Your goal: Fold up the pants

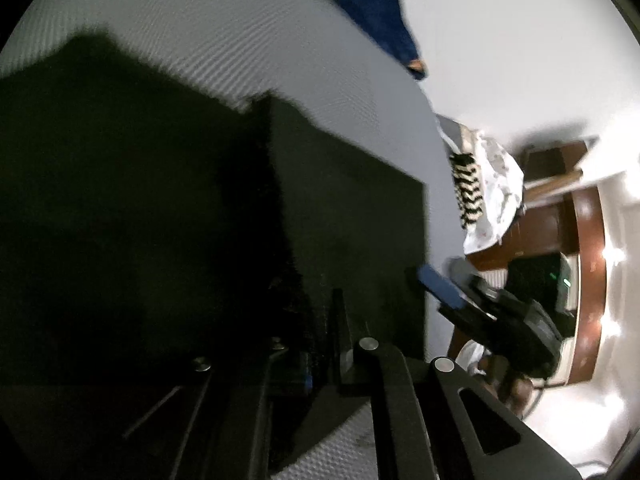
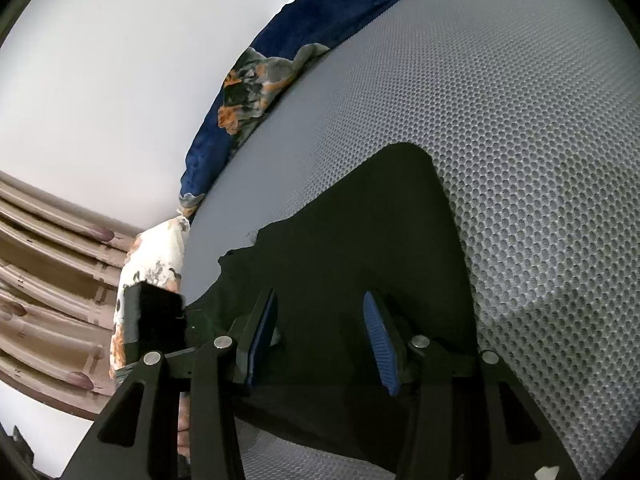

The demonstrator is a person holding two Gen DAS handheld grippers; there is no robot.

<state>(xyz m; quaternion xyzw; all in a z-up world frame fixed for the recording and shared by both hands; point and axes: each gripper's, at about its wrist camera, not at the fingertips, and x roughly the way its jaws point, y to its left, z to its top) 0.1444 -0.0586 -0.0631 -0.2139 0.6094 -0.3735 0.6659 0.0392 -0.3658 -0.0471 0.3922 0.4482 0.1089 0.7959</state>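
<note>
My left gripper is clenched: its two black fingers stand close together with dark cloth bunched up around them, so it grasps a fold of the black pants. From this wrist the pants fill the left and middle of the view as one dark, blurred mass, draped over the grey honeycomb-textured mattress that shows pale above and again in a small patch at the bottom edge. To the right of the cloth my right gripper comes in from the side, one blue pad visible on a finger just off the edge of the pants. Further right lie a white patterned cloth with a black-and-white zigzag strip, and some brown wooden furniture against the white wall. A dark blue blanket runs along the far side of the mattress at the top.

From my right wrist, brown ridged woodwork sits at the far left, then a white cloth with orange and grey patches. The blue blanket curves along the mattress edge above. My right gripper is released: its blue-padded fingers stand clearly apart, hovering over the pants with dark cloth seen between and below them, pads not pressing on anything I can see. The pants spread flat here, with a rounded corner toward the top. To the right, only the mattress.
</note>
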